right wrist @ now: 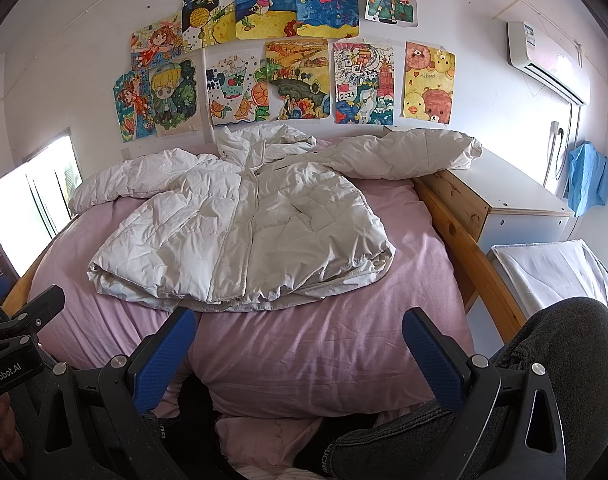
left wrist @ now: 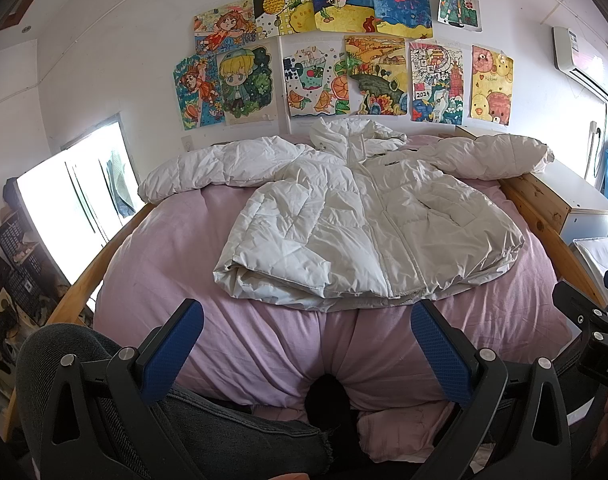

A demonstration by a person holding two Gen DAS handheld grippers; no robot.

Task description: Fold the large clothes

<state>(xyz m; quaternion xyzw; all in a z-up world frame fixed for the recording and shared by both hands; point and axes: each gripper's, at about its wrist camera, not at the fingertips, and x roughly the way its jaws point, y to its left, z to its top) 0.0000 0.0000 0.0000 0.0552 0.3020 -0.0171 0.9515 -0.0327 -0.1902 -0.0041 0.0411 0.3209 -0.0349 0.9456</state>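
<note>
A white puffer jacket (left wrist: 368, 216) lies front up on the pink bed cover (left wrist: 175, 256), sleeves spread left and right, hood toward the wall. It also shows in the right wrist view (right wrist: 243, 232). My left gripper (left wrist: 307, 346) is open and empty, held above the near edge of the bed, short of the jacket's hem. My right gripper (right wrist: 299, 344) is open and empty, also short of the hem, to the right of the left one. The right gripper's body shows at the right edge of the left wrist view (left wrist: 592, 332).
The bed has a wooden frame (right wrist: 460, 236). A white cabinet (right wrist: 516, 204) stands to its right, with a white bin (right wrist: 556, 268) nearer. Drawings (left wrist: 344, 52) cover the wall. A window (left wrist: 71, 200) is at left. The person's knees in grey trousers (right wrist: 560, 344) are close below.
</note>
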